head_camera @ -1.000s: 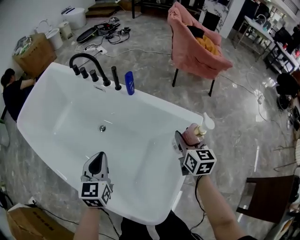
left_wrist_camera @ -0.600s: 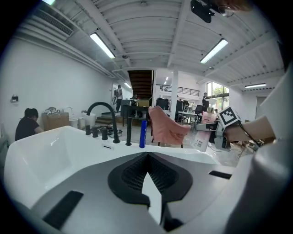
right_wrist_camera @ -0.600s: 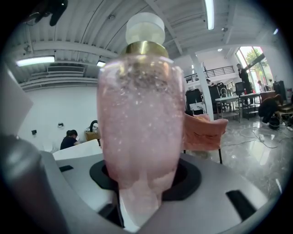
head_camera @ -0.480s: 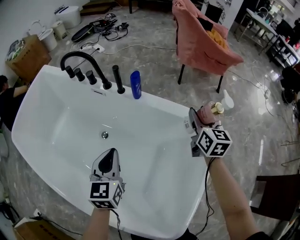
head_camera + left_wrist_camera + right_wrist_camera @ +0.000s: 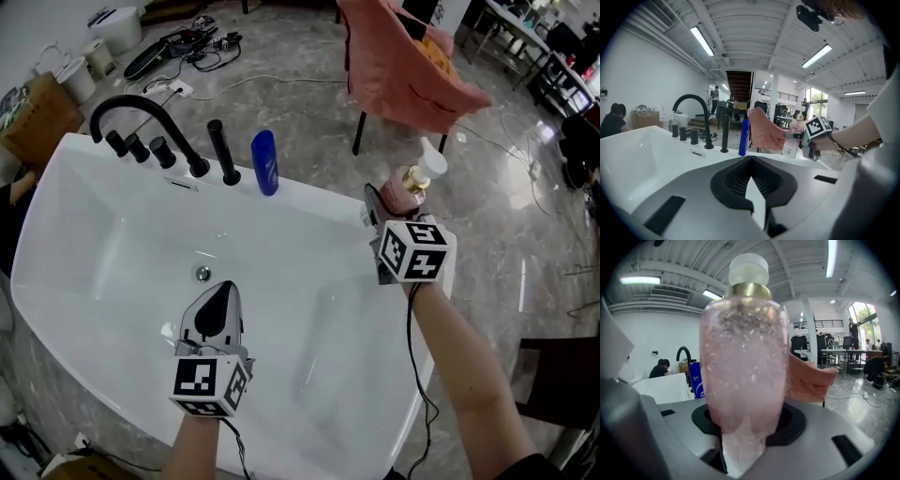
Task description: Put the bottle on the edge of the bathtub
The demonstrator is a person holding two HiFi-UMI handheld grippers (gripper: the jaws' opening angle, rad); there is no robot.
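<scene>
A pink pump bottle point(image 5: 407, 187) with a gold collar and white pump is held upright, and my right gripper point(image 5: 394, 202) is shut on its lower body. It hangs over the far right corner of the white bathtub's rim point(image 5: 319, 204). In the right gripper view the bottle point(image 5: 740, 362) fills the middle between the jaws. My left gripper point(image 5: 217, 309) hovers over the tub's near inside, shut and holding nothing. From the left gripper view the bottle point(image 5: 791, 146) and the right gripper's marker cube point(image 5: 816, 129) show beyond the rim.
A blue bottle point(image 5: 265, 162) stands on the far rim beside a black faucet point(image 5: 131, 108) and its black handles. A chair draped in pink cloth point(image 5: 403, 75) stands on the floor behind the tub. Cables and boxes lie at the back left.
My right gripper has carried the pink bottle away from me, up along the tub's right end toward the far rim. The left gripper has stayed over the tub. The view has shifted.
</scene>
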